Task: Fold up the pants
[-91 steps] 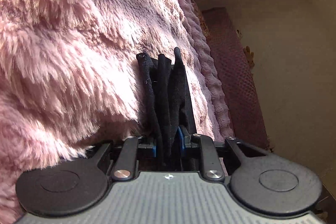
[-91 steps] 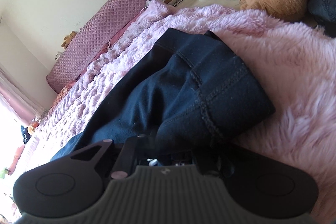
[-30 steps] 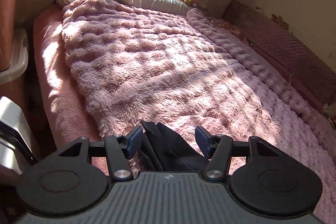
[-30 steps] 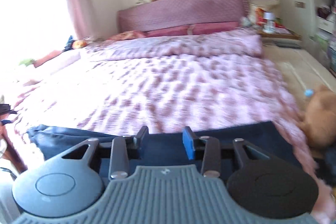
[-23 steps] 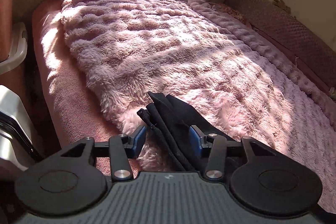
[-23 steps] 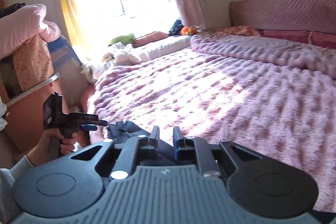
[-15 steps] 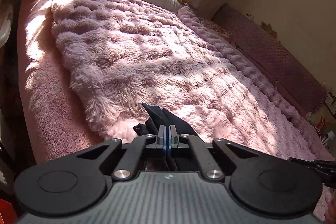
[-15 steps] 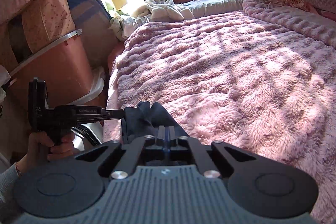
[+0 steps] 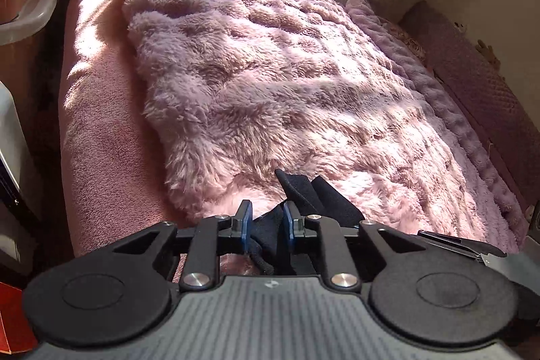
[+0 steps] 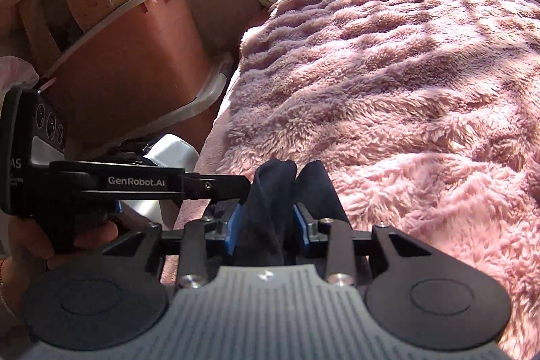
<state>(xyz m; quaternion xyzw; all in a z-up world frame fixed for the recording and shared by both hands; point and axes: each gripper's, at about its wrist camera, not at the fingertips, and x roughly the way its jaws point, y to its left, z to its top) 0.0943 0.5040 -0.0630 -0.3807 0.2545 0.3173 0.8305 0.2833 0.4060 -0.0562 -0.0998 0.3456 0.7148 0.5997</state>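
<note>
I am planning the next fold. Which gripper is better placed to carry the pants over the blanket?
Probably the right. The pants fill the space between the pads of the right gripper, while the left gripper shows a gap beside the cloth, so its hold looks looser.

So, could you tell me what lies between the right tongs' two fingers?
A bunched fold of the dark pants, seen in the right wrist view, sits between the right tongs.
</note>
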